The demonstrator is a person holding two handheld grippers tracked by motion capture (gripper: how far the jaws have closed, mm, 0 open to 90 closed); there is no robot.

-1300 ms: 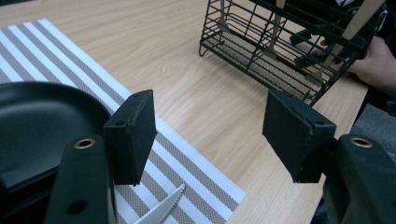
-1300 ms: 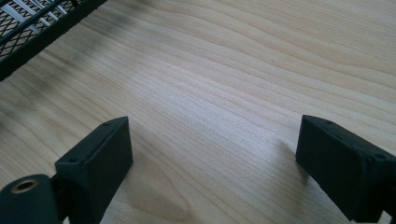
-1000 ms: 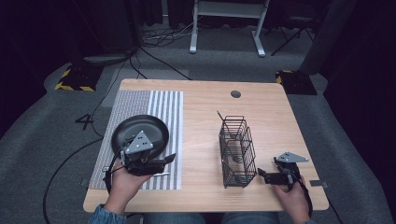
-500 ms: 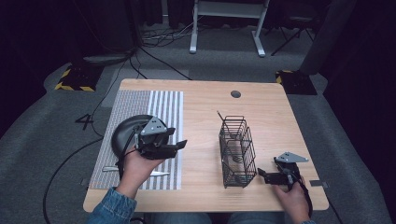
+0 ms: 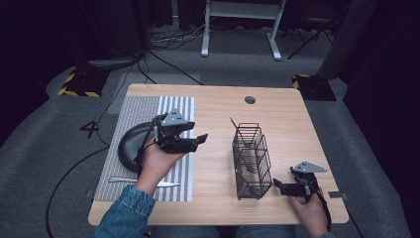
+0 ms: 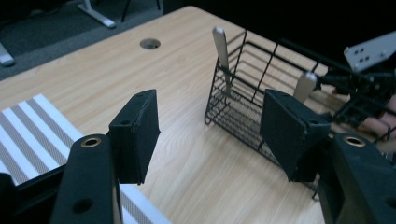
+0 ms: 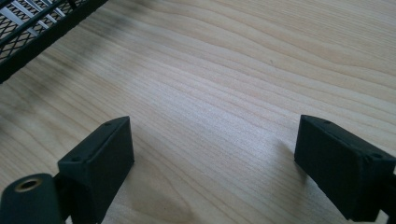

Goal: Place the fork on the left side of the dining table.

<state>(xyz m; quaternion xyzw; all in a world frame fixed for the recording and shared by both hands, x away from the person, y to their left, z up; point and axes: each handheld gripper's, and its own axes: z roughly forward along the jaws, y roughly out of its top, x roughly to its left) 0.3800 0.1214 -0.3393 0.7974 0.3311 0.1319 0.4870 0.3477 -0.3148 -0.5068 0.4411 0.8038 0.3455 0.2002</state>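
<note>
On the striped mat (image 5: 130,115) at the left of the table (image 5: 218,106) lie a dark pan (image 5: 130,146) and a knife (image 5: 124,180). The left gripper (image 5: 198,140) hovers above the mat's right edge, jaws spread and empty, aimed at the wire basket (image 5: 251,159) standing right of the middle with utensil handles inside. Just right of the basket, the right gripper (image 5: 277,186) rests low over bare wood, jaws spread, nothing between them.

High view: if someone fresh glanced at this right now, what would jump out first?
Probably the black wire basket standing right of centre on the wooden table, with utensil handles poking out of it. Next, the left gripper, jaws open and empty, held above the table between the basket and the dark plate on the striped mat. A knife lies on the mat's near edge, and the right gripper rests open beside the basket.
</note>
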